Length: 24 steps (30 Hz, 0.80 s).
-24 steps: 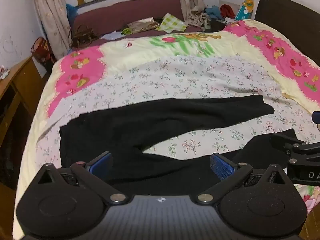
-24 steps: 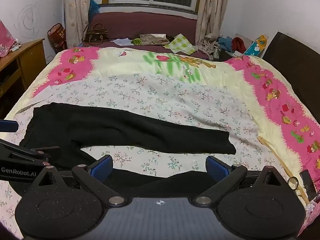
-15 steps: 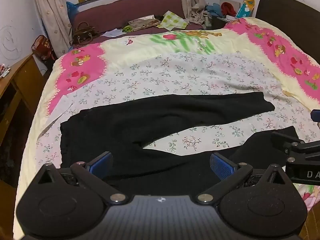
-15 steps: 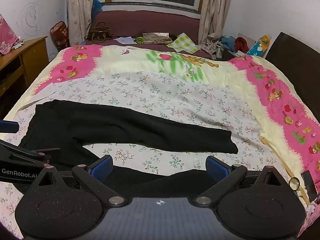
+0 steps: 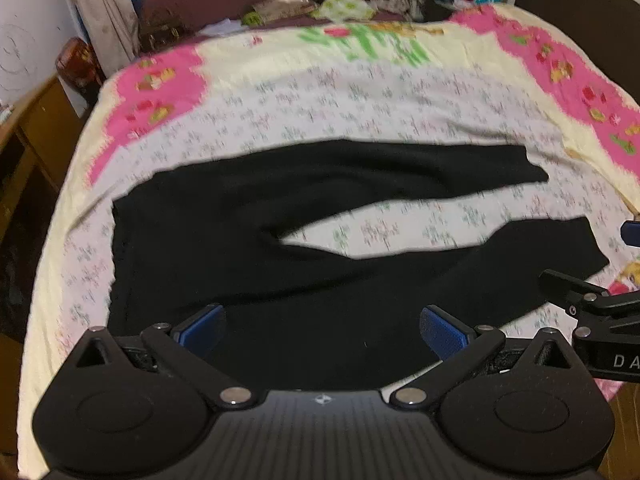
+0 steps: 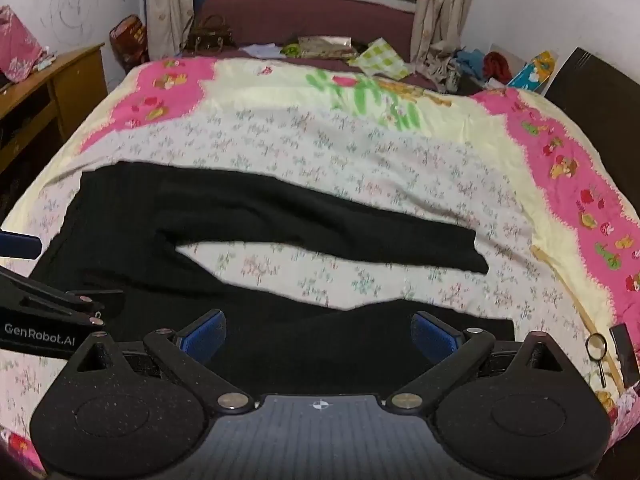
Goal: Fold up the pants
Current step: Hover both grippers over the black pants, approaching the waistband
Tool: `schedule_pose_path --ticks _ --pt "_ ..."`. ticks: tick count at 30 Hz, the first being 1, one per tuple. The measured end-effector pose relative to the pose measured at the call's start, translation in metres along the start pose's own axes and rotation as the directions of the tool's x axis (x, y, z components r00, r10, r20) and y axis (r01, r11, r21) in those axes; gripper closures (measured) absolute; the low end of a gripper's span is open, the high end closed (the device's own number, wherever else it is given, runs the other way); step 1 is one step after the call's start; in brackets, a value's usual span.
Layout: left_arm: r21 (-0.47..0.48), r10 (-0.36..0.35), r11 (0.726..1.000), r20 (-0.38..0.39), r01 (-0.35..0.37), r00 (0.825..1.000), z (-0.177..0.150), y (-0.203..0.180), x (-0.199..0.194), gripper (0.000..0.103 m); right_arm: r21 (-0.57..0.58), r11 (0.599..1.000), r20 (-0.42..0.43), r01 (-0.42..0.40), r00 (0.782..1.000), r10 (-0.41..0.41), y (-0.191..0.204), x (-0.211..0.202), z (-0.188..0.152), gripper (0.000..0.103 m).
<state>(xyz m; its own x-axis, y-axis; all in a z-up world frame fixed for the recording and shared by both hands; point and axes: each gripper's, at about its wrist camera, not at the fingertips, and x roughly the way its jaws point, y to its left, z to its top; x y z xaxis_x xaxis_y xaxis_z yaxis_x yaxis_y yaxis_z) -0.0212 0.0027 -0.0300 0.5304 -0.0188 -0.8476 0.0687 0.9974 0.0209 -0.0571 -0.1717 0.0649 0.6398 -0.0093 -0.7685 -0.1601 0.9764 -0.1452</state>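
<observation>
Black pants [image 5: 224, 216] lie flat on the bed, waist to the left, both legs stretching right with a gap of sheet between them. The near leg [image 6: 328, 332] runs along the bed's front edge. My left gripper [image 5: 322, 330] hangs open above the near leg close to the crotch, nothing between its blue pads. Over the near leg's cuff end, my right gripper [image 6: 318, 334] also stands open and holds nothing. Each gripper shows at the edge of the other's view.
The bed [image 6: 360, 152] wears a floral sheet with pink and yellow borders. A wooden cabinet [image 6: 44, 92] stands to the left and a dark headboard [image 6: 600, 92] to the right. Bags, papers and clothes crowd the bench under the window [image 6: 320, 48]. A stick and small items [image 6: 600, 348] lie at the right edge.
Both grippers have tilted down and moved in toward the near leg, so the pants fill more of each view. Jaws stay wide open.
</observation>
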Motion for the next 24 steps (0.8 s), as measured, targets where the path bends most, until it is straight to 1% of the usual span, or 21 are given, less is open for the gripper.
schedule_pose_path --ticks 2,7,13,24 --pt "0.027 0.004 1.0 -0.009 -0.004 1.0 -0.005 -0.006 0.001 0.0 0.005 1.0 -0.016 0.0 1.0 0.0 -0.001 0.002 -0.005 0.017" --pt "0.093 0.022 0.995 0.003 -0.022 1.0 -0.012 -0.017 -0.003 0.0 0.027 1.0 -0.036 0.003 0.999 -0.002 -0.001 0.003 -0.01 0.017" --pt "0.079 0.017 0.997 -0.012 -0.016 1.0 -0.01 -0.01 -0.001 0.0 0.027 1.0 -0.045 0.002 0.999 -0.001 0.003 0.004 -0.012 0.017" --pt "0.08 0.012 0.997 -0.024 -0.01 1.0 -0.011 -0.009 0.003 0.0 0.02 1.0 -0.05 0.007 0.999 -0.006 0.004 0.007 -0.01 0.017"
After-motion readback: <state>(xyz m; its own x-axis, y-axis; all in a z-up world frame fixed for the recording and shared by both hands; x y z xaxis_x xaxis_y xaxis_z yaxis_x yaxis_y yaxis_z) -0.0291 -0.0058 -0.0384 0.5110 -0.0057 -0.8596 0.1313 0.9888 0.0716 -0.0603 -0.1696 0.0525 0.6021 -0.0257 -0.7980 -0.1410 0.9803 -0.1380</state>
